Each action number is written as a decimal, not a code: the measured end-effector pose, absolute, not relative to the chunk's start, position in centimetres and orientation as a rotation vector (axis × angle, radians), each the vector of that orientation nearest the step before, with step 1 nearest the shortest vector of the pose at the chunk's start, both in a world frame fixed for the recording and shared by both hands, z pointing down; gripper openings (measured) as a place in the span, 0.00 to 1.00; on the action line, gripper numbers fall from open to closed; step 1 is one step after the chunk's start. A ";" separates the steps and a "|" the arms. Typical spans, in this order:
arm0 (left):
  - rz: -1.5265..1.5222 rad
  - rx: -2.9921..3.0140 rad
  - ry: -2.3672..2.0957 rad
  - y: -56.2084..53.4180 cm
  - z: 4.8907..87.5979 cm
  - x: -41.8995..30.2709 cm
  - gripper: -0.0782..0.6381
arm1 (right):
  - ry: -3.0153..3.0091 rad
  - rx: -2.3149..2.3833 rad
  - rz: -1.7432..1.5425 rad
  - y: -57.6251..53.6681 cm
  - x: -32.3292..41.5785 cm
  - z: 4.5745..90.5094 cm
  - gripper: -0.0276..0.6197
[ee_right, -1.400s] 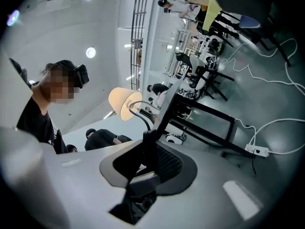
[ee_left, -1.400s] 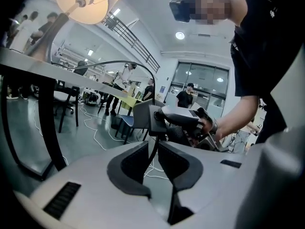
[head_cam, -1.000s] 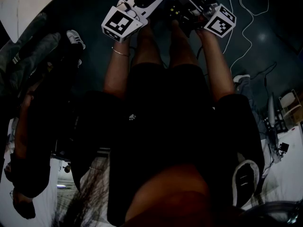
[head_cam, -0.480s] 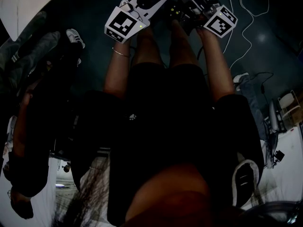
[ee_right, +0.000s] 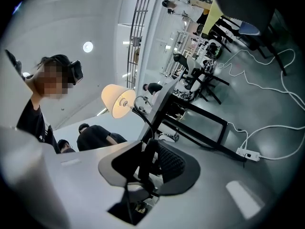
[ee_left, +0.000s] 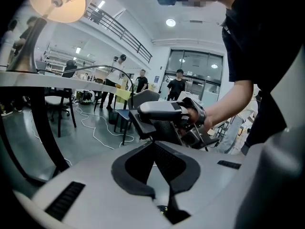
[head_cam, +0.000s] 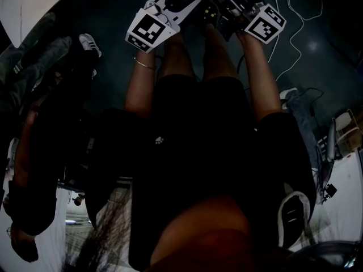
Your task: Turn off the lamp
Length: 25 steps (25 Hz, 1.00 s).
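Note:
The lamp's lit shade [ee_left: 59,1] hangs above a white table top [ee_left: 47,80]; the right gripper view shows the shade [ee_right: 117,100] glowing too. A thin black cord [ee_right: 141,116] runs from the lamp down to a dark piece standing between the jaws of my right gripper [ee_right: 148,159]. Those jaws stand apart and have just been opening. My left gripper [ee_left: 153,144] has its fingertips together with nothing between them, just short of the right gripper's body [ee_left: 164,111]. In the head view, both marker cubes [head_cam: 148,30] [head_cam: 265,22] sit above the person's knees.
A black table frame [ee_right: 195,123] stands beyond the jaws, with a power strip [ee_right: 248,154] and white cables [ee_right: 267,66] on the floor. Chairs [ee_left: 62,101] and standing people [ee_left: 178,85] fill the background. A seated person [head_cam: 34,152] is close on the left.
In the head view the left gripper has edged slightly right and tilted. The right gripper has kept its place, its cube rolling a touch.

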State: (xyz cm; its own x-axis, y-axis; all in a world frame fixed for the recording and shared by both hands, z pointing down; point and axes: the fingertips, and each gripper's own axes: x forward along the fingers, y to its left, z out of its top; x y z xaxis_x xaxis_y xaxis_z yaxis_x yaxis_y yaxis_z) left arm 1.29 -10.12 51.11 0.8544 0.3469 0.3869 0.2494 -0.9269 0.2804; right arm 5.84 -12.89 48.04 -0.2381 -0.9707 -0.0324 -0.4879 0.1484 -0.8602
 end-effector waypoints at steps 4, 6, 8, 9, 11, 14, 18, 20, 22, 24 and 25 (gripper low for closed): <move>0.648 2.805 0.451 -10.2 51.3 1.3 0.13 | 1.799 -1.389 -1.012 -12.9 5.9 48.2 0.19; 0.648 2.801 0.446 -10.2 51.4 1.3 0.13 | 1.790 -1.387 -1.017 -12.9 5.9 48.3 0.19; 0.650 2.795 0.440 -10.2 51.5 1.4 0.13 | 1.780 -1.382 -1.020 -12.9 5.9 48.4 0.18; 0.653 2.793 0.437 -10.2 51.6 1.4 0.13 | 1.776 -1.379 -1.020 -12.9 6.0 48.3 0.16; 0.657 2.790 0.433 -10.2 51.7 1.4 0.13 | 1.774 -1.379 -1.018 -12.9 6.0 48.3 0.16; 0.655 2.783 0.426 -10.3 51.9 1.4 0.13 | 1.770 -1.380 -1.021 -12.9 5.9 48.3 0.16; 0.654 2.776 0.415 -10.2 52.2 1.4 0.13 | 1.760 -1.371 -1.028 -12.8 5.8 48.4 0.14; 0.645 2.766 0.397 -10.3 52.5 1.4 0.13 | 1.767 -1.382 -1.027 -12.8 5.7 48.4 0.14; 0.627 2.752 0.365 -10.5 52.9 1.5 0.13 | 1.782 -1.407 -1.028 -12.9 5.7 48.5 0.14; 0.612 2.734 0.323 -10.7 53.3 1.7 0.13 | 1.794 -1.437 -1.035 -12.9 5.7 48.8 0.14; 0.608 2.721 0.301 -10.7 53.5 1.7 0.13 | 1.798 -1.454 -1.040 -12.9 5.8 49.0 0.14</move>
